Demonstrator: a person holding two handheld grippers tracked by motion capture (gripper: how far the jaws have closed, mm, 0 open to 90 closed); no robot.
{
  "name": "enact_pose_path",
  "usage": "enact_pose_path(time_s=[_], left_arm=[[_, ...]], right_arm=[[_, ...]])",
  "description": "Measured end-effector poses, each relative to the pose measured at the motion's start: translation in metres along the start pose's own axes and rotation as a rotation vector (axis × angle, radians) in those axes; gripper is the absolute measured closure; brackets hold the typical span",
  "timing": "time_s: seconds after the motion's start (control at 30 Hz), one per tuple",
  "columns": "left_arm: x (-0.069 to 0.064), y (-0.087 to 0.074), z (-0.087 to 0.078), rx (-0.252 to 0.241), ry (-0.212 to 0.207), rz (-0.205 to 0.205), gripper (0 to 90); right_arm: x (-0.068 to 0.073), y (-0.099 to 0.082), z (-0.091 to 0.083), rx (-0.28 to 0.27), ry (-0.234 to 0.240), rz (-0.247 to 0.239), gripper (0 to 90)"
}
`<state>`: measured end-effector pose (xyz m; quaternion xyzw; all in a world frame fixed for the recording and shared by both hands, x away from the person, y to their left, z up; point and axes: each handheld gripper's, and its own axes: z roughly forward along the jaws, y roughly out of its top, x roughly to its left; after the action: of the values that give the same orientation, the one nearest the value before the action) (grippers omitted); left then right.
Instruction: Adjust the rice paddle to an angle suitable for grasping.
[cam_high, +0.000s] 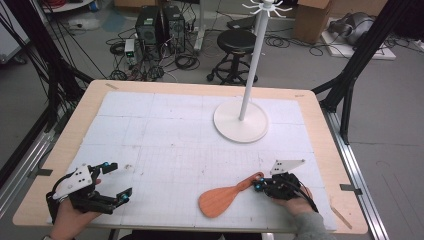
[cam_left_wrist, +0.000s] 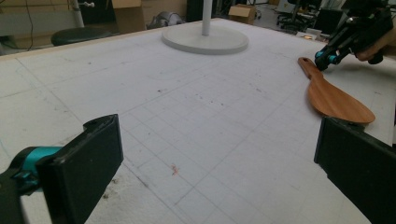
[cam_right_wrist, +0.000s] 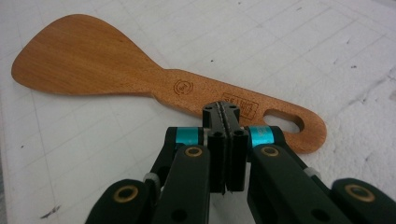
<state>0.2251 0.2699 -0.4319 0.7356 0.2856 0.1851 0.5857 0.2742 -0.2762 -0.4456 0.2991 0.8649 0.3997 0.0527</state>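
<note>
The flat reddish-brown wooden spatula (cam_high: 226, 196) lies on the white gridded mat (cam_high: 190, 130) at about 5 o'clock on the table. The right gripper (cam_high: 258, 186) has its jaws pressed together with nothing between them, tips just at the spatula's handle. The left gripper (cam_high: 119, 181), at 8 o'clock, has wide jaws, empty.

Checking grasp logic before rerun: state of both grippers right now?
Left gripper: open, nothing between its jaws.
Right gripper: shut, jaws pressed together at the wooden spatula's handle, nothing clamped between them.
</note>
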Motion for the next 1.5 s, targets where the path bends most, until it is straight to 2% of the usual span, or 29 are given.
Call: enact_pose_path(time_s=[0.27,0.47,0.8,0.93,1.2,1.5], left_arm=[[0.0,0.0,0.002,0.007,-0.001,0.004,1.8],[0.0,0.0,0.001,0.003,0.002,0.007,1.8],[0.0,-0.001,0.001,0.013,0.008,0.008,1.8],[0.0,-0.001,0.001,0.013,0.008,0.006,1.8],[0.0,-0.002,0.001,0.014,0.008,0.004,1.8],[0.0,-0.002,0.003,0.022,0.006,0.002,1.8]], right_arm=[[-0.003,0.006,0.008,-0.011,0.003,-0.016,89.5],[-0.003,0.014,0.018,-0.017,-0.019,-0.019,89.5],[-0.005,0.026,0.03,-0.021,-0.028,-0.021,89.5],[-0.005,0.031,0.037,-0.027,-0.04,-0.039,89.5],[-0.004,0.039,0.045,-0.029,-0.044,-0.046,89.5],[0.0,0.056,0.064,-0.025,-0.044,-0.087,89.5]])
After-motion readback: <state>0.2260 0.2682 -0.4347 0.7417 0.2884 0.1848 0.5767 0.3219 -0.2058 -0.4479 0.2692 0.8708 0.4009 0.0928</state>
